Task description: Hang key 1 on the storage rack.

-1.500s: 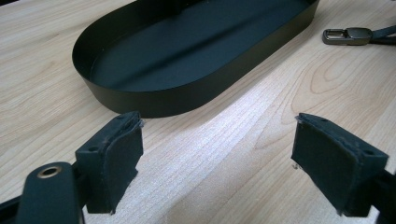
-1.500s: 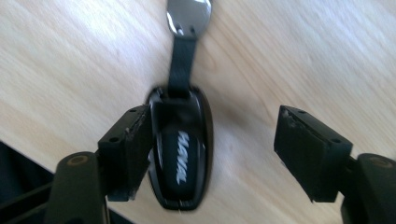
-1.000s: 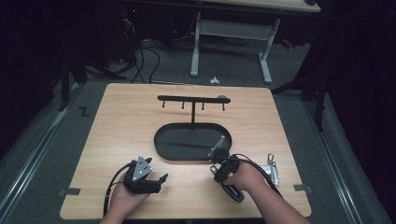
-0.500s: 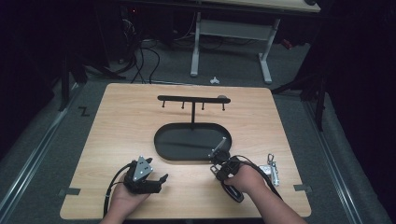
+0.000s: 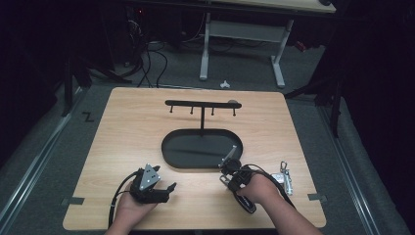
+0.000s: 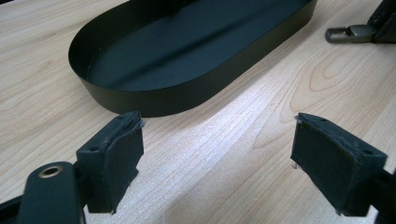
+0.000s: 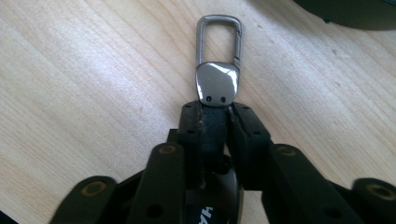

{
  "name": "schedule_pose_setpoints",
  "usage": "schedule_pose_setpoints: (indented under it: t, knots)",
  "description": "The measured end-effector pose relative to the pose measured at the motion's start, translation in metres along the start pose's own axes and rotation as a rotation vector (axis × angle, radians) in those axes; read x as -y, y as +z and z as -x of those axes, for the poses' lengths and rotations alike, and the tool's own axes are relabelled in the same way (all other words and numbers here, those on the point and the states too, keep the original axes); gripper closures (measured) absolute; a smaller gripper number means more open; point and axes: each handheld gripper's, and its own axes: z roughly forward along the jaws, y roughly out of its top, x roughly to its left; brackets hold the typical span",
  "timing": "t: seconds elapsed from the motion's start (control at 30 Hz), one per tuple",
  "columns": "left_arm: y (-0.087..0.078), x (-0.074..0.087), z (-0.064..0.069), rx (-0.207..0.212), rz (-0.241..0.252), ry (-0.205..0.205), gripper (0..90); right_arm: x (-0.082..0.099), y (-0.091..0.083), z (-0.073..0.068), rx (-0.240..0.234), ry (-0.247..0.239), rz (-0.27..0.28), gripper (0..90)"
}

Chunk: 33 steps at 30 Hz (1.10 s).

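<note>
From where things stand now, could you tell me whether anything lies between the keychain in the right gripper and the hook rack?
Only the tray. It lies between the right gripper, shut on the keychain, and the rack, whose post rises from it.

1 tray (image 5: 195, 152), 1 rack (image 5: 203, 104), 2 keychains (image 5: 285, 176).

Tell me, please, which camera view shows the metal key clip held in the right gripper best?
The right gripper view: the key clip sits centred, its strap pinched by the right gripper and its carabiner loop over bare wood. The left gripper view catches it small at the top right edge. In the high view it is a thin sliver beside the black tray.
</note>
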Motion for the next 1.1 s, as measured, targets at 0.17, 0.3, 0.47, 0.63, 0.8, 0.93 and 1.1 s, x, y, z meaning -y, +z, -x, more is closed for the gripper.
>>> schedule_pose_setpoints:
  t: [0.17,0.3,0.47,0.63,0.8,0.93,1.1]
  knots:
    - [0.000,0.000,0.000,0.001,0.001,0.000,17.3,0.001,0.000,-0.003,0.010,-0.020,0.009,79.8]
    - [0.000,0.000,0.000,0.001,0.003,-0.003,17.4,0.005,0.000,-0.002,0.013,-0.036,0.039,80.0]
    - [-0.001,0.000,-0.001,-0.001,0.005,-0.004,17.4,0.011,-0.001,-0.003,0.023,-0.046,0.084,80.4]
    - [-0.001,0.000,0.000,-0.001,0.006,0.001,17.5,0.018,-0.014,-0.004,-0.008,-0.038,0.158,80.4]
    - [-0.002,0.000,0.001,-0.003,0.010,0.004,17.6,0.025,-0.028,-0.001,-0.016,-0.032,0.213,80.4]
    - [-0.002,0.000,0.002,-0.004,0.021,0.006,17.7,0.030,-0.037,0.001,-0.011,-0.020,0.246,80.4]
    - [-0.002,0.000,0.002,-0.003,0.021,0.013,17.7,0.036,-0.048,0.002,-0.011,-0.016,0.286,80.4]
